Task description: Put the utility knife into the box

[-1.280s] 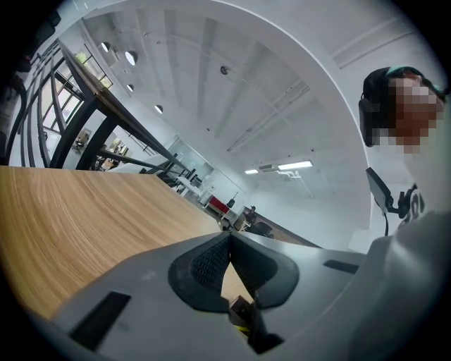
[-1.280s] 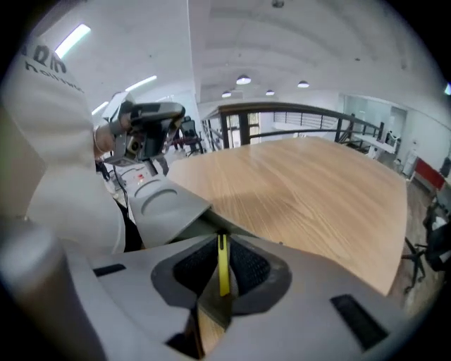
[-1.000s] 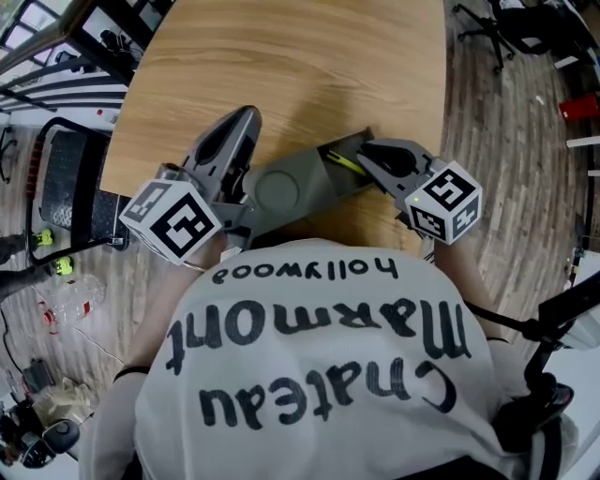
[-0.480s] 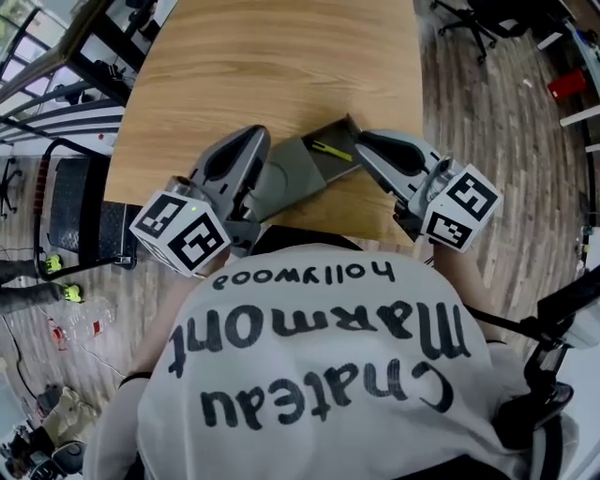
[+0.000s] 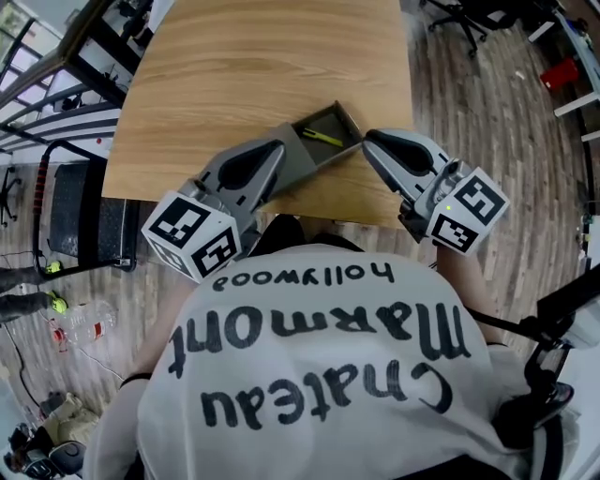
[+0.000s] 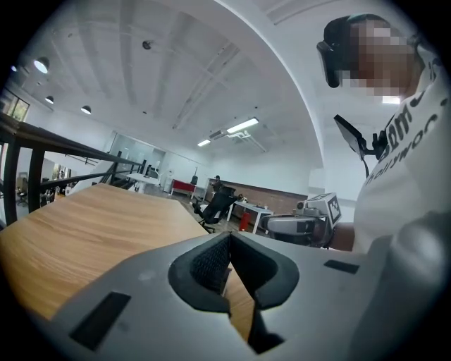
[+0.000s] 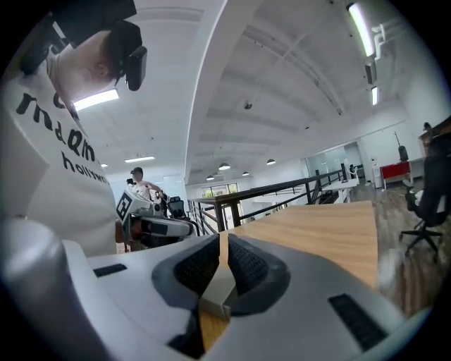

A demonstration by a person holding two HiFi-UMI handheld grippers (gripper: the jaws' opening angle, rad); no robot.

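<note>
Utility knife (image 5: 322,139) lies lengthwise inside the box (image 5: 336,150) by the table's (image 5: 262,66) near edge. It sits closer to the right gripper (image 5: 368,142) than the left gripper (image 5: 274,157), and both are closed and empty.

Open-plan office, seen from beside the bench. Long light-wood table (image 5: 244,75) runs away from the near edge, its top bare at the far end. Floor (image 5: 487,141) is grey-brown wood plank. Black office chair (image 5: 469,19) stands off the table's far right corner; a red object (image 5: 565,72) lies further right. Clear plastic bottle (image 5: 89,323) lies on the floor at left. Black metal railing (image 7: 282,189) runs along one side of the table. Ceiling (image 6: 176,63) is white and curved, with strip lights (image 7: 359,28) and round downlights (image 6: 41,65). Glass partition (image 7: 338,158) at the back.
</note>
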